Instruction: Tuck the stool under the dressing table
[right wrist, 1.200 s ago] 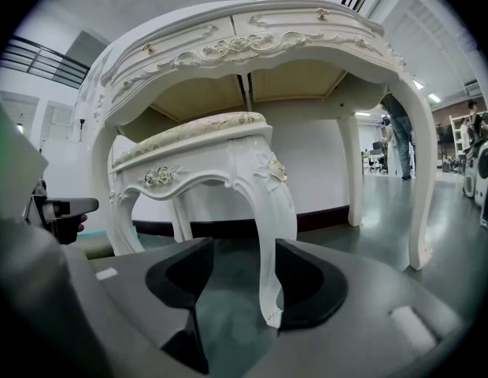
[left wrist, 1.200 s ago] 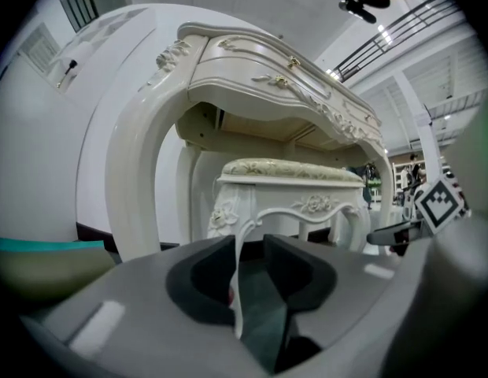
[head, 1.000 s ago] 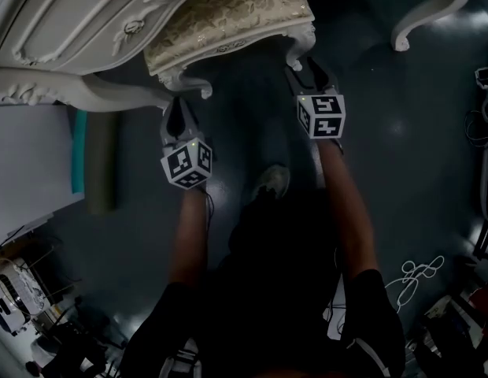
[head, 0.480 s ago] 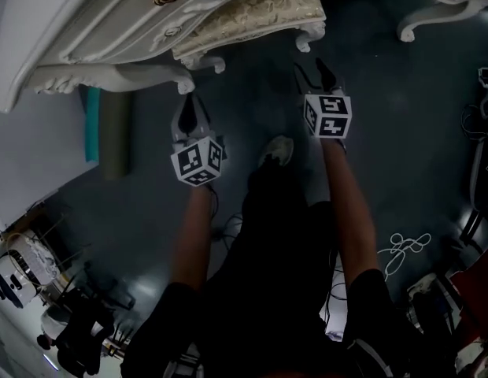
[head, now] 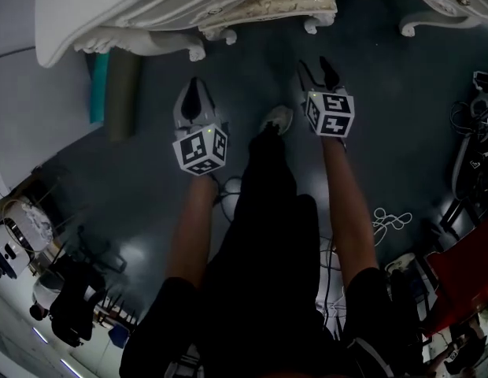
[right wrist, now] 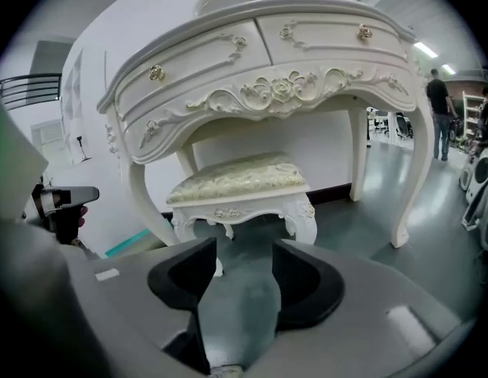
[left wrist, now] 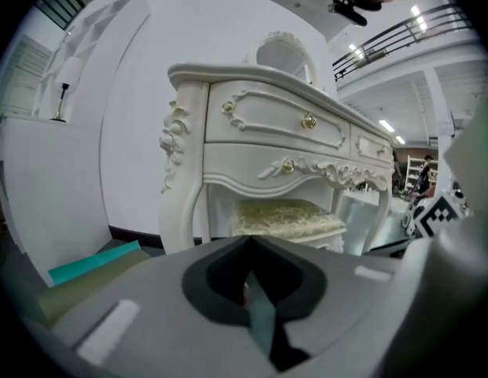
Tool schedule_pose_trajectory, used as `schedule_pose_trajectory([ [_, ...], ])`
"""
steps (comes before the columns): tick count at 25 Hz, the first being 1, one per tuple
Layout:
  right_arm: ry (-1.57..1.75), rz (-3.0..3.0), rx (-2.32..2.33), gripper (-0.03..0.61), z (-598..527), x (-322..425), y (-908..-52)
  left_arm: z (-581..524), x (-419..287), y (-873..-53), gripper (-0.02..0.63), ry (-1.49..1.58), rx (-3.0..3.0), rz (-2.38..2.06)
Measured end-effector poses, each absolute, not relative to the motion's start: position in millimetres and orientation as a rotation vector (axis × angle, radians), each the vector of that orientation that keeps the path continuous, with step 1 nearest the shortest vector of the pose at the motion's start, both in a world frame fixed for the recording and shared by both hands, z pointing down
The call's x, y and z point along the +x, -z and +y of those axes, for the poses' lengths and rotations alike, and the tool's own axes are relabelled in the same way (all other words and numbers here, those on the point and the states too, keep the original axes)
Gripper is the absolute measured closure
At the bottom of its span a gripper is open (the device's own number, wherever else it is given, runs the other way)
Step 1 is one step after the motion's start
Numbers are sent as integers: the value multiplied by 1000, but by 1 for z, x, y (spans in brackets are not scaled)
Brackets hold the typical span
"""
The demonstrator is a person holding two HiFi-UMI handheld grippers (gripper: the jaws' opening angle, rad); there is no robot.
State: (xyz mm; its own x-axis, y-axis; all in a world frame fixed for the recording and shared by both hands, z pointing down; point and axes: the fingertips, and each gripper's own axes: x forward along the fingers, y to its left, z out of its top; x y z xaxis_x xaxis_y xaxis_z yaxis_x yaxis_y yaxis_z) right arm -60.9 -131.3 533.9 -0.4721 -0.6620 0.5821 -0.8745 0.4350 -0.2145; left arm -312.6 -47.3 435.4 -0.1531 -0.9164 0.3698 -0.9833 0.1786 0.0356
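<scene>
In the head view my left claw (head: 194, 83) and my right claw (head: 316, 64) hang over the dark floor, both pointing at the dressing table (head: 149, 10) along the top edge. The stool (head: 287, 2) sits beneath it, with only the front of its patterned cushion and two front feet showing; it lies ahead of both claws, touching neither and nearer the right one; my shoe (head: 277, 120) is between the claws.

In the left gripper view my jaws are clenched together on nothing; the stool stands beyond the tips, between the table's legs under the drawers, slightly right of centre; a teal board (left wrist: 90, 262) lies low at the left.

In the right gripper view my jaws stand released and apart, having just been closing a little, with only floor between them; the stool stands straight ahead under the carved apron, clear of the tips.
</scene>
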Motion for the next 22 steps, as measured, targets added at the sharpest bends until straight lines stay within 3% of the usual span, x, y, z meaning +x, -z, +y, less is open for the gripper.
schedule_pose_trajectory([
  [11, -740, -2247, 1248, 356, -86, -81, -419, -9, -332, -332, 606, -311, 1722, -2146],
  [22, -721, -2290, 1278, 399, -26, -60, -309, 50, -278, -247, 606, -217, 1749, -2111],
])
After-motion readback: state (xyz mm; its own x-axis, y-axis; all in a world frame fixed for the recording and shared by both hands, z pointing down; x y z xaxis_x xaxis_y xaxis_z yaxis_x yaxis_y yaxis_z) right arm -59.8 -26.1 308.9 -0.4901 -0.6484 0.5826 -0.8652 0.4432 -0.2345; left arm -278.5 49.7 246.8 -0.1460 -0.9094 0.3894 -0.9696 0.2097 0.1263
